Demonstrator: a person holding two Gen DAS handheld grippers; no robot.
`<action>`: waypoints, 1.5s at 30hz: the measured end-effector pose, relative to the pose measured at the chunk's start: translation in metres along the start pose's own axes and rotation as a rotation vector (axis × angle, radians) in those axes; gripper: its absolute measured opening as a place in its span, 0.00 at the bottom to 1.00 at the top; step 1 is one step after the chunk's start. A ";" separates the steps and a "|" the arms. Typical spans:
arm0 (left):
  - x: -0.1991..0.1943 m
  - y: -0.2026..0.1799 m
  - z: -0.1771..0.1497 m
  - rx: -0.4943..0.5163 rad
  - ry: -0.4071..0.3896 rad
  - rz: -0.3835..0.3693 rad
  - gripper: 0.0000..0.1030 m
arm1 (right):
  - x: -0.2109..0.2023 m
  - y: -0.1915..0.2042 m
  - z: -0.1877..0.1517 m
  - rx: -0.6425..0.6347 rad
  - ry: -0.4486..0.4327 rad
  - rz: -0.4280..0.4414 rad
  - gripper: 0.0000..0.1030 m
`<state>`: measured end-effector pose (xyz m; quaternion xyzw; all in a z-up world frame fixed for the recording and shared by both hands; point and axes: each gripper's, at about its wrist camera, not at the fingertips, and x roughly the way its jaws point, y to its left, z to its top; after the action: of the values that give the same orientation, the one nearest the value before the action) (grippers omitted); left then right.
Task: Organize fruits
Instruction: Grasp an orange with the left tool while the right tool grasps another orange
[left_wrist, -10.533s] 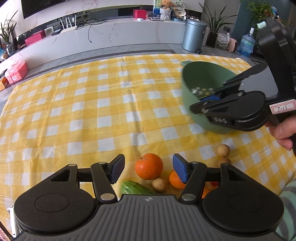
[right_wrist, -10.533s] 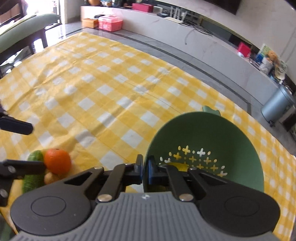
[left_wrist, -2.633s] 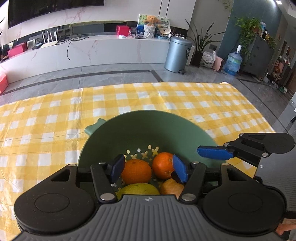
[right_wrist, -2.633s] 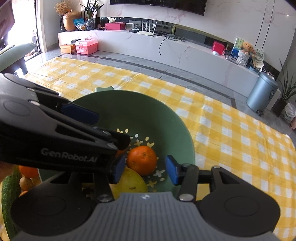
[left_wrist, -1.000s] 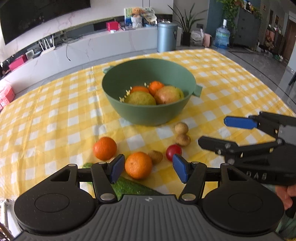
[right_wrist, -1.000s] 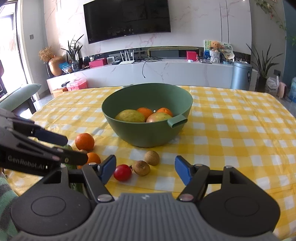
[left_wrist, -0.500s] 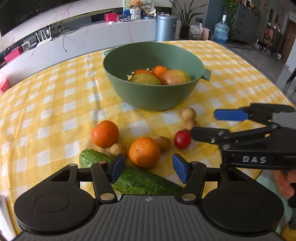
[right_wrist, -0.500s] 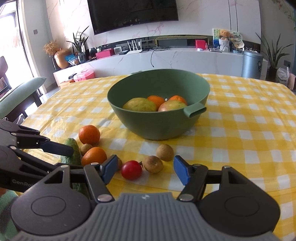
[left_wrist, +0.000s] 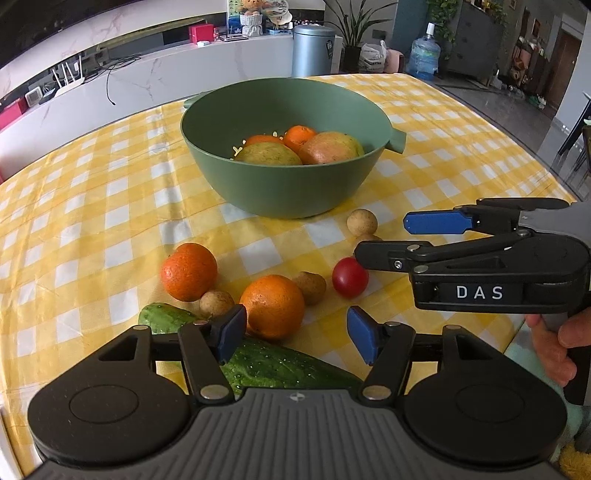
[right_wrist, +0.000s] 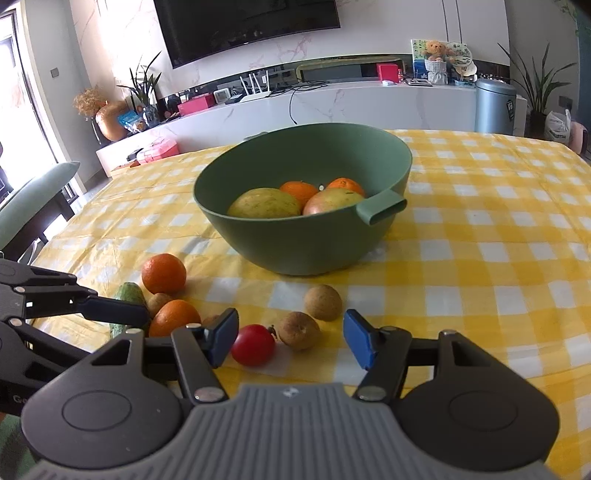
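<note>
**Both grippers back at the loose fruit**

The bowl (left_wrist: 284, 192) on the counter (left_wrist: 110, 184) already holds four fruits. The left gripper (left_wrist: 295, 334), empty, is opening over an orange (left_wrist: 272, 305). The right gripper (right_wrist: 290, 341), released and empty, now frames the tomato (right_wrist: 253, 345), so more pickups follow.

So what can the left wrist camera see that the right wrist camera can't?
Only the left wrist view shows the water jug, the person's hand and the whole cucumber. Only the right wrist view shows the TV, the green chair and the orange vase. Both show the green bowl holding fruit, two loose oranges, the red tomato, the small brown fruits and the grey bin.
</note>
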<state>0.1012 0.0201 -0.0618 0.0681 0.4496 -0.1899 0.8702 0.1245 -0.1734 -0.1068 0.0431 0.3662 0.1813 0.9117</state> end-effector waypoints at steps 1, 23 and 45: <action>0.000 0.001 0.000 -0.006 -0.002 -0.009 0.73 | 0.000 -0.001 0.000 0.001 0.001 0.002 0.59; -0.020 0.063 0.002 -0.353 -0.106 0.045 0.68 | 0.006 0.041 -0.001 -0.190 -0.044 0.187 0.40; -0.009 0.059 0.007 -0.302 -0.135 0.119 0.68 | 0.023 0.074 -0.013 -0.375 -0.053 0.185 0.37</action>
<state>0.1245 0.0751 -0.0534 -0.0497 0.4087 -0.0723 0.9084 0.1084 -0.0972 -0.1155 -0.0892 0.2964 0.3281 0.8925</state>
